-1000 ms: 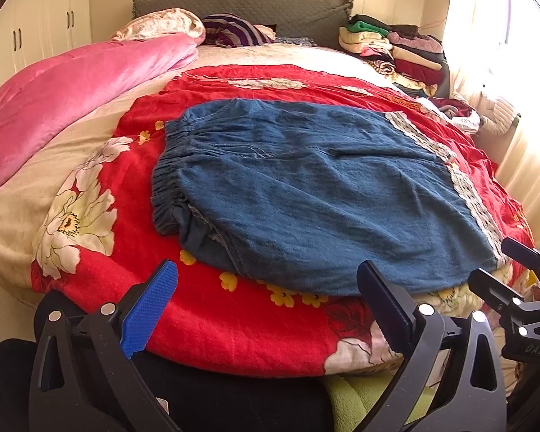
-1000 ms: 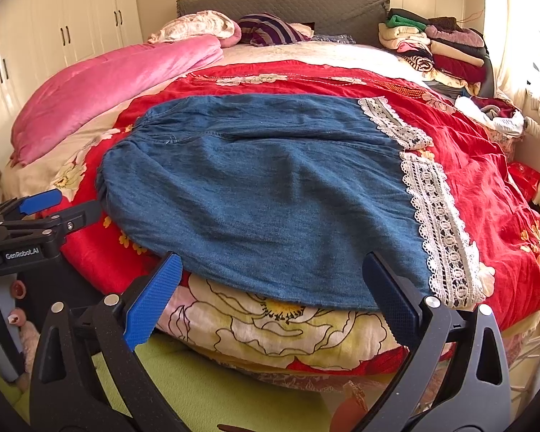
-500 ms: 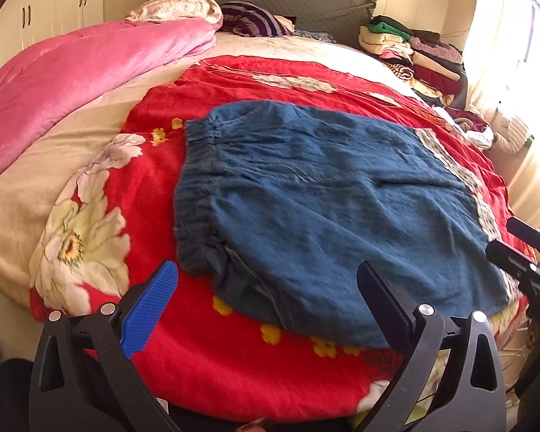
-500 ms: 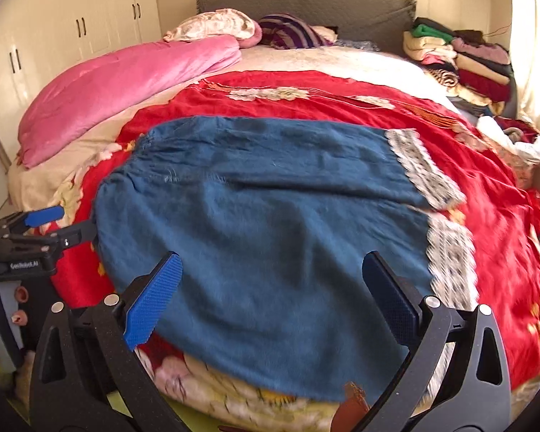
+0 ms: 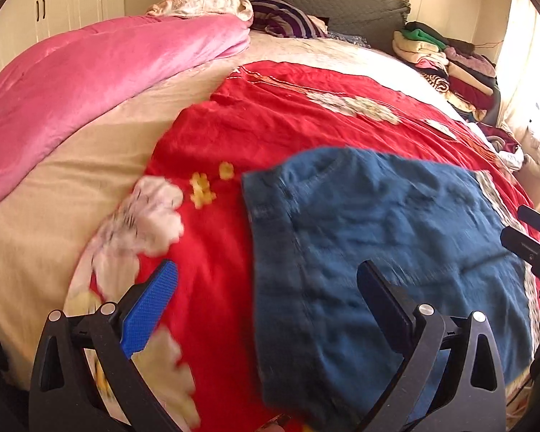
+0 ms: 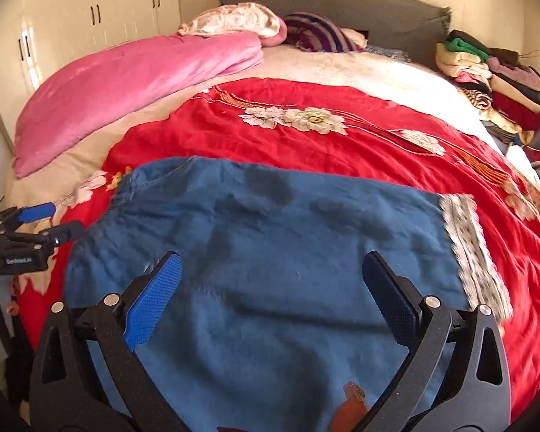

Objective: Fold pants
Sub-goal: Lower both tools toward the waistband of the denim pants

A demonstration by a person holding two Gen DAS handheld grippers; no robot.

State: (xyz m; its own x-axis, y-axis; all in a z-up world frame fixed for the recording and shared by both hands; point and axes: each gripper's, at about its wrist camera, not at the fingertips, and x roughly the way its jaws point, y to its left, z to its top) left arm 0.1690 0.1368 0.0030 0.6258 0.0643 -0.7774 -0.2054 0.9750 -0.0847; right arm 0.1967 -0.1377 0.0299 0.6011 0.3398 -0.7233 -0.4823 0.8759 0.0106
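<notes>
The blue pants [image 6: 270,244] lie spread flat on the red flowered blanket [image 6: 342,136], near the front edge of the bed. The gathered waistband [image 5: 270,216] is on the left side and the lace hem [image 6: 468,252] is on the right side.

The left gripper [image 5: 266,298] hangs over the waistband end with its jaws wide apart, and it holds nothing. The right gripper [image 6: 270,288] hangs over the middle of the pants, also wide open and empty.

The cloth looks like thin, soft denim. It is probably light and limp, so it will sag and wrinkle when only one point is lifted. The lace may catch on the pads and should be pinched gently. A good hold would be the thick waistband seam for the left gripper and the hem corner, just inside the lace, for the right one. Lifting both together should keep the fold straight.

A pink quilt [image 5: 90,90] lies well apart, at the far left.
</notes>
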